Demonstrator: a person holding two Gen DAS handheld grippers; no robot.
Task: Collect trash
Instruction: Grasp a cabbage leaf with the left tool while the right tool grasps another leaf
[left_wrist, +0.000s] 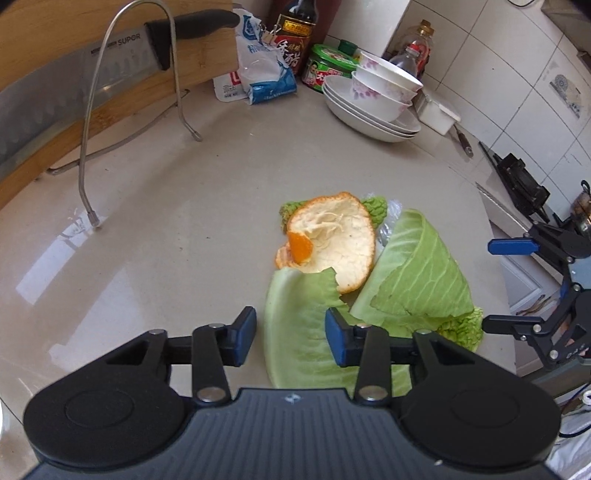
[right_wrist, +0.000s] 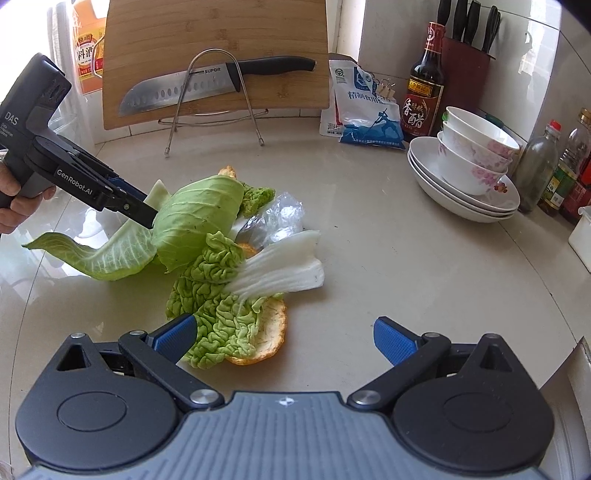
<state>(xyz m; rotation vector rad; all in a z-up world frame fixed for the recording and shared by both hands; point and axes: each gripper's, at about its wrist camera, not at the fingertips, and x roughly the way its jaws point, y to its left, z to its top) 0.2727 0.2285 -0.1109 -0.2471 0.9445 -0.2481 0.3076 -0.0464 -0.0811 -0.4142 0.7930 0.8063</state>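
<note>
Scraps of cabbage leaf (right_wrist: 192, 221), crinkled napa leaf (right_wrist: 221, 317), orange peel (left_wrist: 332, 240) and a clear plastic wrapper (right_wrist: 280, 218) all lay heaped on the counter (right_wrist: 388, 266), none yet collected. Left hand-held gripper (left_wrist: 290, 334) stood partly open astride a pale leaf (left_wrist: 295, 325) without pinching it, while the right hand-held gripper (right_wrist: 284, 336) hung wide open and empty beside the heap, so nearly everything remained to do.

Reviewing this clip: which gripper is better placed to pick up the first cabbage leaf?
Left gripper: its open jaws already straddle the pale cabbage leaf. The right gripper is wide open, farther back.
</note>
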